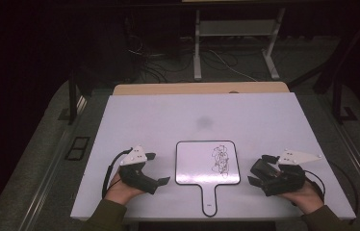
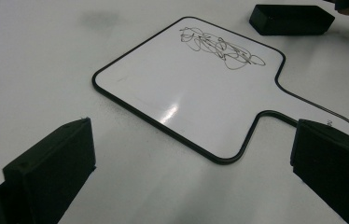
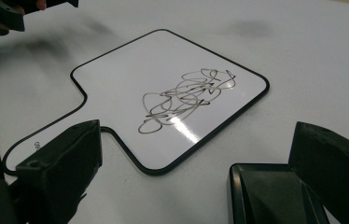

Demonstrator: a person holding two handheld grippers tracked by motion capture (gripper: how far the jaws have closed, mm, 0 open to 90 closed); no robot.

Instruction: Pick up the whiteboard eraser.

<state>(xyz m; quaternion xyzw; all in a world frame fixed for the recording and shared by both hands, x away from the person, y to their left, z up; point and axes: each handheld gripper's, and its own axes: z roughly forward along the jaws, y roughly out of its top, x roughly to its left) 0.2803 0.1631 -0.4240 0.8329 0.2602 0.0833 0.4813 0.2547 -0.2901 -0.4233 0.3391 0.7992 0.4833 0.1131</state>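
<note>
Scribbles [image 1: 221, 160] without readable words mark the handled whiteboard [image 1: 202, 171].

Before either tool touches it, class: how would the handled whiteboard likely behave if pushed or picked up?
The whiteboard lies flat and thin on the table, so it probably slides rather than tips. Its glossy face shows glare, so pads may slip on it. It looks stiff; its narrow handle seems the easiest place to grasp.

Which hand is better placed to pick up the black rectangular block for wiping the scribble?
Right. The black rectangular block lies between the open jaws of the right gripper; the left gripper sits across the white paddle-shaped board from it.
</note>
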